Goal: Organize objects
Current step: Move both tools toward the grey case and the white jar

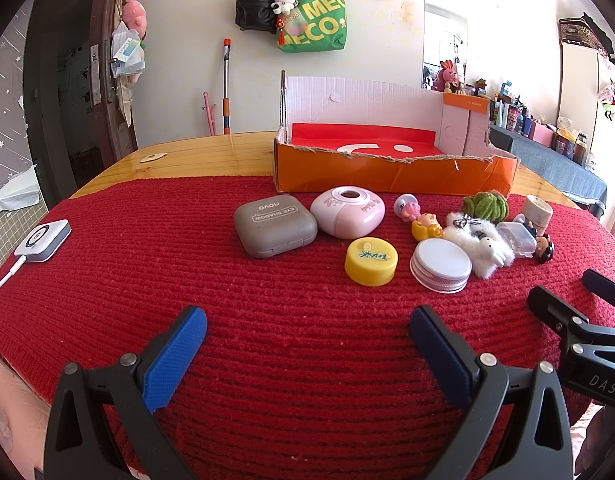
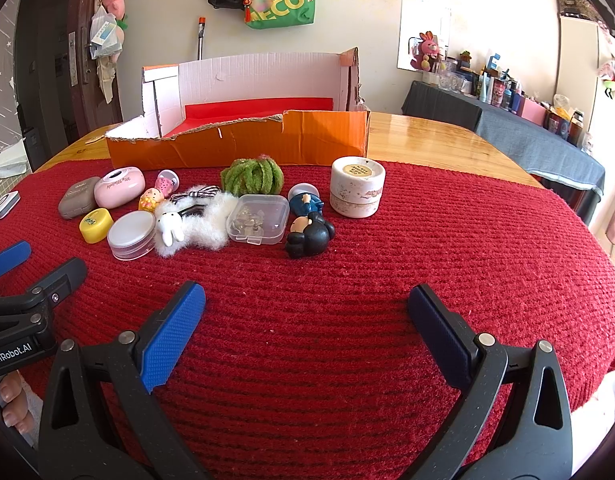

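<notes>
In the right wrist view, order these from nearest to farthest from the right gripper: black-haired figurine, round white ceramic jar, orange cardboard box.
1. Black-haired figurine: nearest the right gripper, just ahead on the red knitted cloth.
2. Round white ceramic jar: farther back, to the right.
3. Orange cardboard box: farthest, at the cloth's far edge.
</notes>
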`<state>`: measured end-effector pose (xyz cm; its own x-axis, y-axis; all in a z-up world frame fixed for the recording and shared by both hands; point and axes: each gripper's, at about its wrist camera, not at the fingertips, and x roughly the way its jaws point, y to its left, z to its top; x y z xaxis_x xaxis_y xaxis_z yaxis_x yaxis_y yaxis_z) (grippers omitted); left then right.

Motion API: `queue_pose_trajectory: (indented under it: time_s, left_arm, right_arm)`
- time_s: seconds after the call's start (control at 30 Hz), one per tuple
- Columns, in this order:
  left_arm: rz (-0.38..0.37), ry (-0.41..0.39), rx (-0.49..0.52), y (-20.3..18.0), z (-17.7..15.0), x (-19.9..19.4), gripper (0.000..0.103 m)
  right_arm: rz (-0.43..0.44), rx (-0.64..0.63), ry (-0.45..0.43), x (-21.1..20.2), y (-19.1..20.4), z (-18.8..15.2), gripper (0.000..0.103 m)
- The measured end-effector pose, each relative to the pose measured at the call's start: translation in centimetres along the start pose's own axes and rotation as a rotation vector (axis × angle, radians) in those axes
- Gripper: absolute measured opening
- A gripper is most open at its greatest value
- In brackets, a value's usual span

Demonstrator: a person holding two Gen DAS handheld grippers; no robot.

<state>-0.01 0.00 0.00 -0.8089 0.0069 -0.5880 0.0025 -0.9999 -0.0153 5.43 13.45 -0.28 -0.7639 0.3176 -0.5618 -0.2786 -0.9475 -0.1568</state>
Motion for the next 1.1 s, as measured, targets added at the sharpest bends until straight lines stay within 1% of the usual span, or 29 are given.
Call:
queue_pose_trajectory:
  time_s: [0.4, 0.67, 0.77, 0.97, 1.1]
  left_arm:
    - [-0.002, 0.002, 0.0, 0.0, 0.0, 0.0, 0.103]
    - [-0.006, 0.026, 0.008, -0.2, 0.7, -0.1, 0.103]
    - [-0.013, 0.021, 0.016, 0.1, 1.3, -0.4, 0.103]
    - [-0.036, 0.016, 0.017, 1.0, 3.2, -0.7, 0.103]
    - [-0.044, 0.04, 0.009, 1.8, 4.7, -0.2, 0.103]
  right_arm:
    - [-0.002, 0.001, 0.0, 0.0, 0.0, 0.0, 0.103]
    - [0.02, -0.013, 0.042, 0.2, -0.3, 0.7, 0.103]
    - [0.033, -0.01, 0.056, 0.3, -0.4, 1.1, 0.103]
    - [0.052, 0.016, 0.037, -0.1, -1.5, 3.0, 0.103]
    - [0.036, 0.014, 0.013, -0.1, -2.5, 4.9, 0.103]
